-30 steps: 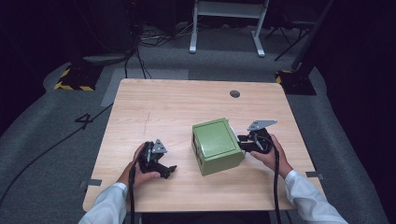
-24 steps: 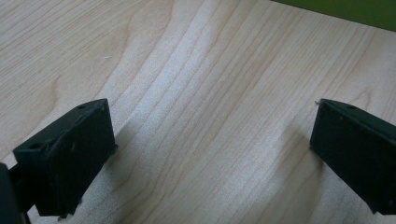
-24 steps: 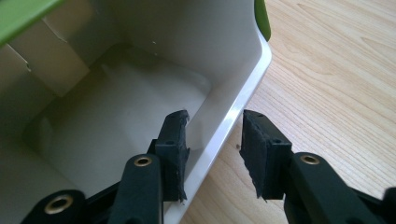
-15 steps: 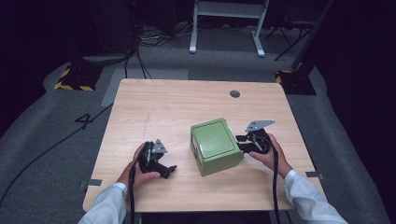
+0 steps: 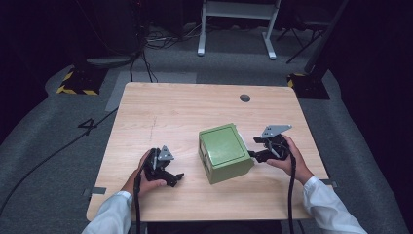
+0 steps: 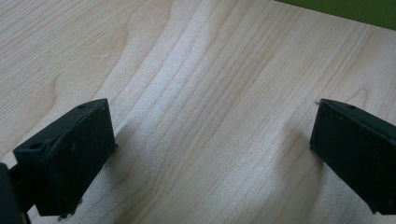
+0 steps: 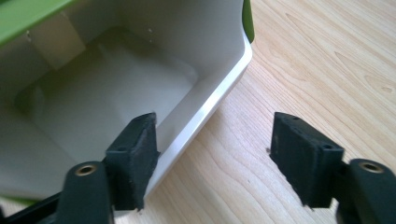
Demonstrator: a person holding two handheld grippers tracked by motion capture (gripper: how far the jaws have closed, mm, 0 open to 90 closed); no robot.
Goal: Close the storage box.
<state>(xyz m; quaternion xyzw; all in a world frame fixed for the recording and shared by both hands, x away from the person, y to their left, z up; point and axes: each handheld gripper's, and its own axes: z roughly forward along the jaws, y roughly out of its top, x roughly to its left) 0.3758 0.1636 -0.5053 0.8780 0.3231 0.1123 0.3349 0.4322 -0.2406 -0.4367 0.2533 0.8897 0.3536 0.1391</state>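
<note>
**Inspector:** Two grippers on the bench [image 5: 160, 105]. Where is the box?

**Assistant:** The green box [image 5: 224, 152] lies on its side, right of centre, its white open mouth facing the right gripper [image 5: 257, 148].

**Inspector:** Fingers of that gripper?

**Assistant:** Spread, having just been opening. In the right gripper view one finger [image 7: 135, 156] sits inside the box's white rim [image 7: 210, 114], the other over bare wood outside; neither presses on the wall.

**Inspector:** And the left gripper [image 5: 171, 178]?

**Assistant:** It rests near the front edge, apart from the box. Its fingers [image 6: 70, 156] stand wide apart, with only bare wood between them.
</note>
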